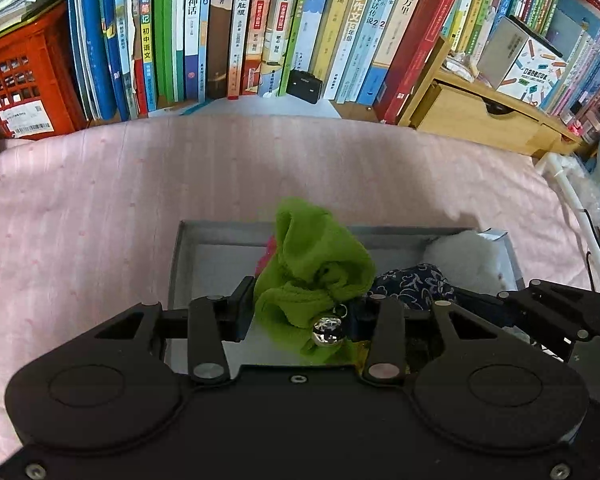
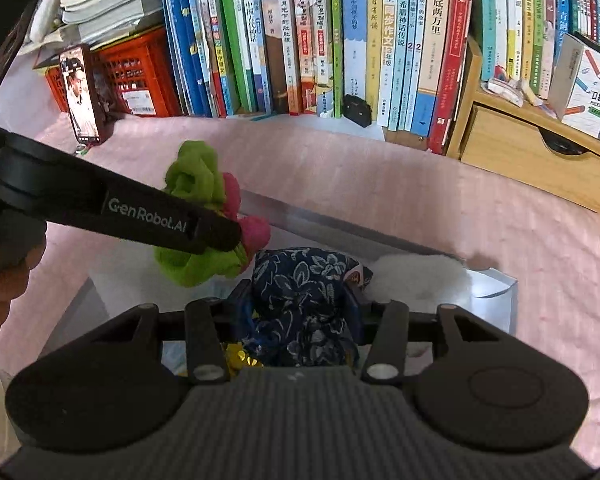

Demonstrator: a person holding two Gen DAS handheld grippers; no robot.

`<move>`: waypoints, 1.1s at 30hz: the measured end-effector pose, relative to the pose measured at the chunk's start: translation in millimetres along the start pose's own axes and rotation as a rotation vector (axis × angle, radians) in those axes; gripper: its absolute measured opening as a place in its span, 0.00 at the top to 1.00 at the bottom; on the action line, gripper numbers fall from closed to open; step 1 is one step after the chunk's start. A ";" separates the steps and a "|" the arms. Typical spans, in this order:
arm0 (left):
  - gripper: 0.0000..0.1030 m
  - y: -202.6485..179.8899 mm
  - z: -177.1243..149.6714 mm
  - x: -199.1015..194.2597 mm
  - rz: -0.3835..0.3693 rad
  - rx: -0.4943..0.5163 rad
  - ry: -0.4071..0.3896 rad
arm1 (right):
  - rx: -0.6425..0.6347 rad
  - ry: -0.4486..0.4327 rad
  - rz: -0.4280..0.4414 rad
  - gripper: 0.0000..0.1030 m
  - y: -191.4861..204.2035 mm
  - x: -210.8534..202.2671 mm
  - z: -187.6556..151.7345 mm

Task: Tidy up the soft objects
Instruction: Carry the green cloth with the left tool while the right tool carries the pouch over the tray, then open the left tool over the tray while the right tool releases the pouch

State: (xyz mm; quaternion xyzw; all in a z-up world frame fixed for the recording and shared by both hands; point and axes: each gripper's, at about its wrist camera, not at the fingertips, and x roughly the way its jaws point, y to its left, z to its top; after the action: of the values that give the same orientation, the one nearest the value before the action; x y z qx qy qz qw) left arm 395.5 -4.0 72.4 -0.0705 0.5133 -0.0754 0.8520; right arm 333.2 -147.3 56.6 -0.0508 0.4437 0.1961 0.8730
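My left gripper (image 1: 300, 312) is shut on a green soft toy (image 1: 312, 264) with a silver bell (image 1: 328, 331) and pink parts, held over a grey box (image 1: 180, 256). It also shows in the right wrist view (image 2: 196, 184), with the left gripper (image 2: 220, 236) across it. My right gripper (image 2: 300, 312) is shut on a navy floral fabric pouch (image 2: 300, 288), low in the grey box (image 2: 496, 284). A white fluffy item (image 2: 416, 280) lies in the box's far right corner; it also shows in the left wrist view (image 1: 464, 260), beside the pouch (image 1: 412, 284).
The box sits on a pink cloth (image 1: 100, 208). A row of upright books (image 1: 260, 28) lines the back. A red crate (image 1: 24, 80) stands at the left, a wooden drawer unit (image 1: 472, 116) at the right. A phone (image 2: 80, 96) leans on the crate.
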 end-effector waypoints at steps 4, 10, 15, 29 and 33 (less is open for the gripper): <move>0.61 1.9 -0.9 3.0 -0.001 0.001 0.003 | -0.003 0.012 -0.004 0.49 0.8 5.5 -0.3; 0.60 6.8 -3.8 11.2 0.003 -0.008 0.019 | 0.003 0.032 -0.010 0.49 0.2 12.4 0.5; 0.60 13.3 -3.1 16.9 -0.010 -0.037 0.031 | -0.012 0.043 -0.012 0.48 0.9 14.8 1.8; 0.51 13.9 -1.5 11.9 -0.023 -0.066 0.049 | 0.026 0.045 -0.001 0.28 -3.7 15.2 2.0; 0.36 10.5 -3.3 3.0 -0.011 -0.059 0.034 | 0.030 0.029 -0.003 0.23 -3.0 7.7 3.1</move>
State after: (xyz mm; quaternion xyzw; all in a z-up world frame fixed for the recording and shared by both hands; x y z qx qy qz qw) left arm 394.5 5.5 66.2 -0.0970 0.5293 -0.0663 0.8403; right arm 340.8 -147.0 52.1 -0.0411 0.4591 0.1873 0.8674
